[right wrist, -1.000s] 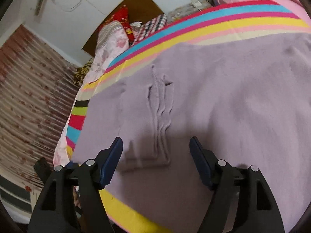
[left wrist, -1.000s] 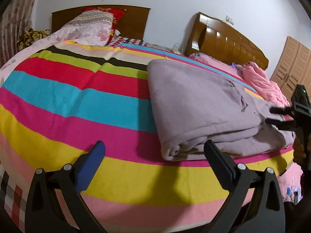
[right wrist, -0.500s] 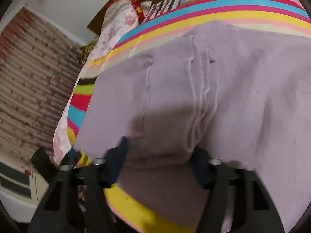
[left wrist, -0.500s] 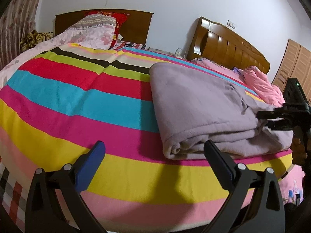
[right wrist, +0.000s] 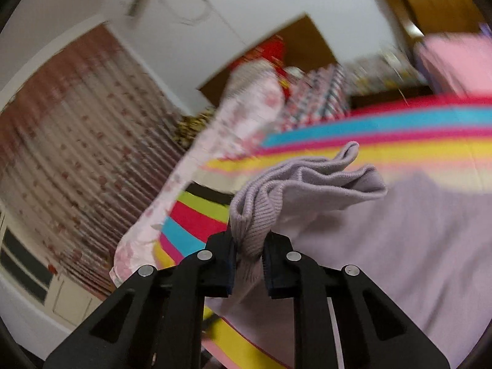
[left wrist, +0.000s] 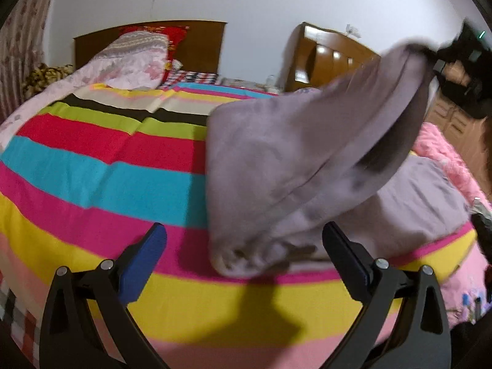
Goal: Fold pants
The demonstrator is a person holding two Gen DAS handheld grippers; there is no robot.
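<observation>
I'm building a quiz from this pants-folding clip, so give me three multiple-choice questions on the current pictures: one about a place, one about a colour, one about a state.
1. Where do the pants lie?
A. on the striped blanket
B. on the floor
C. on a chair

2. What colour are the pants?
A. black
B. pale purple
C. green

3. What is the right gripper doing?
A. standing open and empty
B. clamped on a pillow
C. pinching the pants' ribbed edge

Answers:
1 A: most of the cloth rests on the striped blanket.
2 B: both views show it pale purple.
3 C: its jaws, just closing, squeeze the ribbed edge, lifted.
</observation>
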